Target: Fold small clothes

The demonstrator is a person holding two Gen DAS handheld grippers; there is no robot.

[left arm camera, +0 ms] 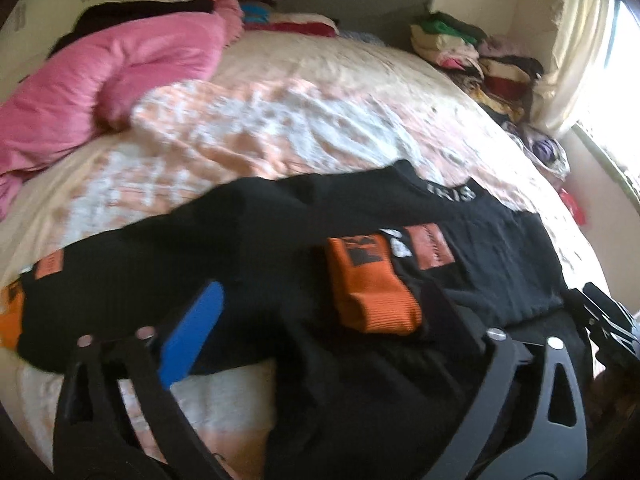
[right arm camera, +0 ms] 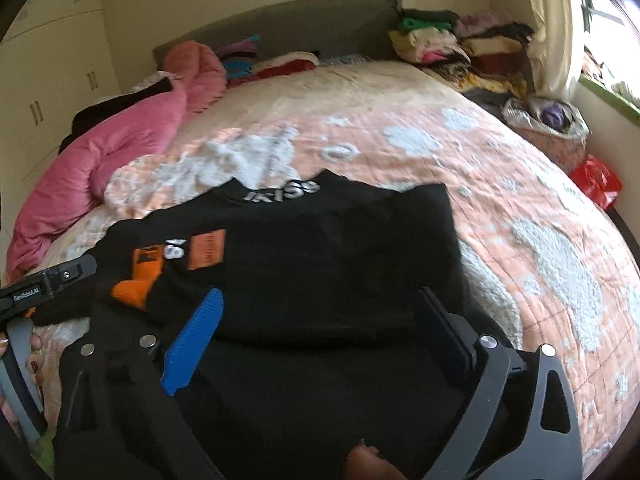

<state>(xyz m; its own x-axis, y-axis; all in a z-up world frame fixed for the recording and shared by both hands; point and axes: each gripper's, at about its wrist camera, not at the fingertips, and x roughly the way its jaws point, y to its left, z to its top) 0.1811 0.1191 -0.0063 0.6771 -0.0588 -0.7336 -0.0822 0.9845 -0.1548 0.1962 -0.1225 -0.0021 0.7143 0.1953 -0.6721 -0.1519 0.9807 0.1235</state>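
Note:
A small black sweater (left arm camera: 280, 248) with orange cuffs and patches lies spread on the bed; one sleeve is folded across its chest, its orange cuff (left arm camera: 372, 288) on top. In the right wrist view the sweater (right arm camera: 320, 264) shows with white lettering at the collar. My left gripper (left arm camera: 332, 320) is open just above the sweater's lower part, its blue pad (left arm camera: 192, 336) at left. My right gripper (right arm camera: 320, 320) is open over the sweater's hem, nothing between its fingers. The left gripper's body (right arm camera: 44, 284) shows at the left edge of the right view.
The bed has a peach and white quilt (right arm camera: 480, 184). A pink duvet (left arm camera: 100, 92) is bunched at the left. Stacks of folded clothes (left arm camera: 472, 52) sit at the far right by the headboard. A curtain and window are at the right; a red bag (right arm camera: 596, 180) lies beside the bed.

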